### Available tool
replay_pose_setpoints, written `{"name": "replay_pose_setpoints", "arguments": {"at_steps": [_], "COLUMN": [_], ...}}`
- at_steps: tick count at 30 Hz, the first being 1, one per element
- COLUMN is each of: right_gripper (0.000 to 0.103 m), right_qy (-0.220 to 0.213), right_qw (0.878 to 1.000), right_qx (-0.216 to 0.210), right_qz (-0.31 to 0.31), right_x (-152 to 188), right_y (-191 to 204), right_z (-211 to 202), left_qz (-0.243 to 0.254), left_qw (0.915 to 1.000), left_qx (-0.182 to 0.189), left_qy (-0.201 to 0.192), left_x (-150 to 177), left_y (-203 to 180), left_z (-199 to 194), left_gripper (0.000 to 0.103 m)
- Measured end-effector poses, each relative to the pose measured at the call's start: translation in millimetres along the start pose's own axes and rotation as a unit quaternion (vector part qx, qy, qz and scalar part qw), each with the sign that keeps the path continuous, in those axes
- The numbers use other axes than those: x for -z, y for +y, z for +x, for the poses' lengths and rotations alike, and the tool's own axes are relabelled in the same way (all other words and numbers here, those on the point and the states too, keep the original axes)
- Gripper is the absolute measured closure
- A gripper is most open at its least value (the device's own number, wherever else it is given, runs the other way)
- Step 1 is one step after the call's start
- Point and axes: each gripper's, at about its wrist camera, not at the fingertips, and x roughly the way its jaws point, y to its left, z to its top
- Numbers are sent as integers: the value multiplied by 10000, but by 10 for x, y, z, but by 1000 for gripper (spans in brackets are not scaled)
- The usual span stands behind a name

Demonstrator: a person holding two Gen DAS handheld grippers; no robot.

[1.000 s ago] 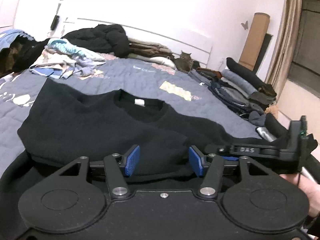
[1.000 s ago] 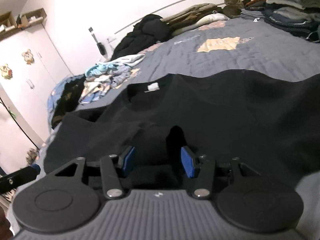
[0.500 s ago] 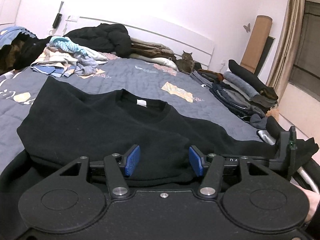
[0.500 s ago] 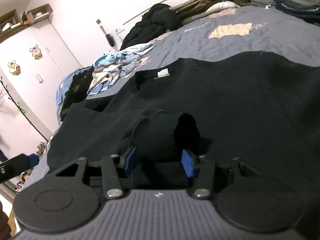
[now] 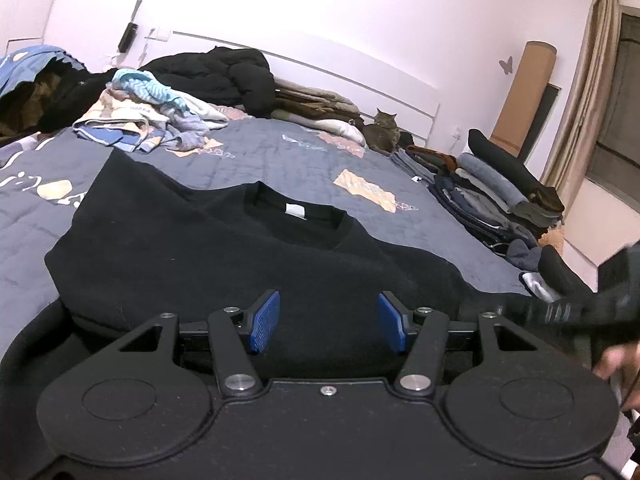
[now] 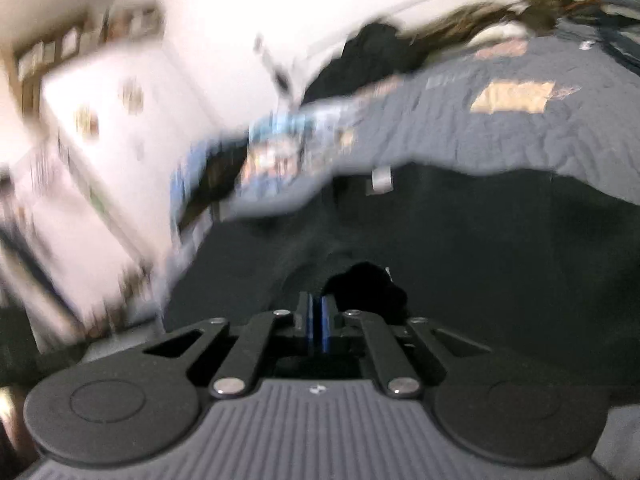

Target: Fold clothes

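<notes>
Sweatshirt: a black sweatshirt (image 5: pixel 224 264) lies spread flat on the bed straight ahead of both my tongs, its collar and white neck label (image 5: pixel 295 210) pointing away from me.
Left tongs: my left gripper (image 5: pixel 327 322) hangs at the near hem with its blue pads (image 5: pixel 264 320) standing about half apart; black cloth lies between them, but the pads do not press on it.
Right tongs: my right gripper (image 6: pixel 317 322) has its blue pads drawn together; a bunched fold of the sweatshirt sits at its tip, though motion blur keeps me from telling whether cloth is pinched.
Bedspread: a grey-blue quilt (image 5: pixel 280 160) stretches beyond the collar.
Ahead and left: a heap of unfolded laundry (image 5: pixel 148 120).
Ahead and right: a stack of folded clothes (image 5: pixel 488 192).
Far end: a tabby cat (image 5: pixel 382 134) sits by the headboard.
</notes>
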Motion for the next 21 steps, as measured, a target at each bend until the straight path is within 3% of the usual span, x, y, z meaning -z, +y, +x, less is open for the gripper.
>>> {"name": "replay_pose_setpoints", "arguments": {"at_steps": [5, 7, 9, 11, 13, 14, 15, 16, 17, 21], "right_gripper": [95, 85, 53, 52, 52, 58, 82, 96, 96, 96], "right_qy": [432, 241, 57, -47, 2, 102, 283, 485, 606, 289], "right_qw": [9984, 9984, 9981, 9985, 9985, 9986, 9985, 9979, 9973, 9965], "right_qx": [268, 136, 8, 36, 25, 41, 57, 0, -85, -586], "right_qz": [232, 493, 616, 542, 546, 517, 462, 428, 411, 523], "right_x": [204, 177, 179, 221, 258, 286, 284, 282, 269, 101], "right_y": [-199, -229, -207, -153, -117, -97, -90, -78, -69, -82], "right_z": [236, 243, 275, 328, 385, 420, 453, 457, 442, 179], "left_qz": [39, 39, 42, 44, 48, 54, 59, 63, 68, -24], "left_qw": [10000, 10000, 10000, 10000, 10000, 10000, 10000, 10000, 9999, 9999], "left_qx": [-5, -2, -6, -12, -16, -15, -16, -26, -52, -144], "left_qy": [46, 51, 56, 61, 65, 68, 71, 71, 57, -29], "left_x": [11, 12, 13, 14, 14, 11, 8, 3, -4, -54], "left_y": [-2, -1, 0, 2, 3, 2, 5, 13, 23, 102], "left_z": [13, 13, 14, 14, 15, 17, 18, 19, 15, -16], "left_gripper": [49, 49, 49, 49, 49, 49, 49, 49, 49, 49]}}
